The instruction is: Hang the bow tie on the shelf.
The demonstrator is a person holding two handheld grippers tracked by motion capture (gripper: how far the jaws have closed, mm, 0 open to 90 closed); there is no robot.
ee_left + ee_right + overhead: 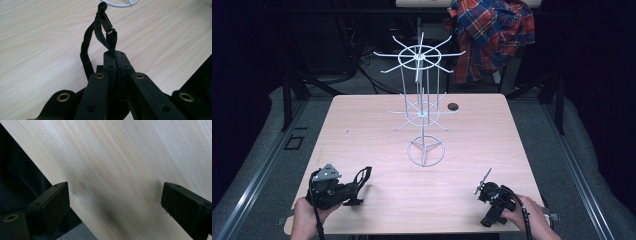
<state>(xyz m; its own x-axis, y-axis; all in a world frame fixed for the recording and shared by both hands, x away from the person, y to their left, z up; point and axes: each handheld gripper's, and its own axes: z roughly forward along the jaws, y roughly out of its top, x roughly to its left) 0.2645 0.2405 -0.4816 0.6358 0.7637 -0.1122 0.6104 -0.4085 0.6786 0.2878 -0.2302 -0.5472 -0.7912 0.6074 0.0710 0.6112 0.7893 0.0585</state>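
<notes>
No readable markings. Left gripper (117, 58) is clamping a black strap (101, 32) near the table's (362, 125) front-left corner; right gripper (115, 202) is sitting wide open, holding nothing, over the front-right edge.

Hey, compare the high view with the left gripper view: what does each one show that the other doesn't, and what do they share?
High view alone: the whole white wire rack with its two tiers of hooks, a plaid shirt hanging behind the table, and the right hand-held gripper near the table's front edge.
Left gripper view alone: up close, the shut jaws pinching the black strap, with its small metal ring.
Both: the left hand-held gripper, the black strap, the wooden table and the rack's round base ring.
</notes>
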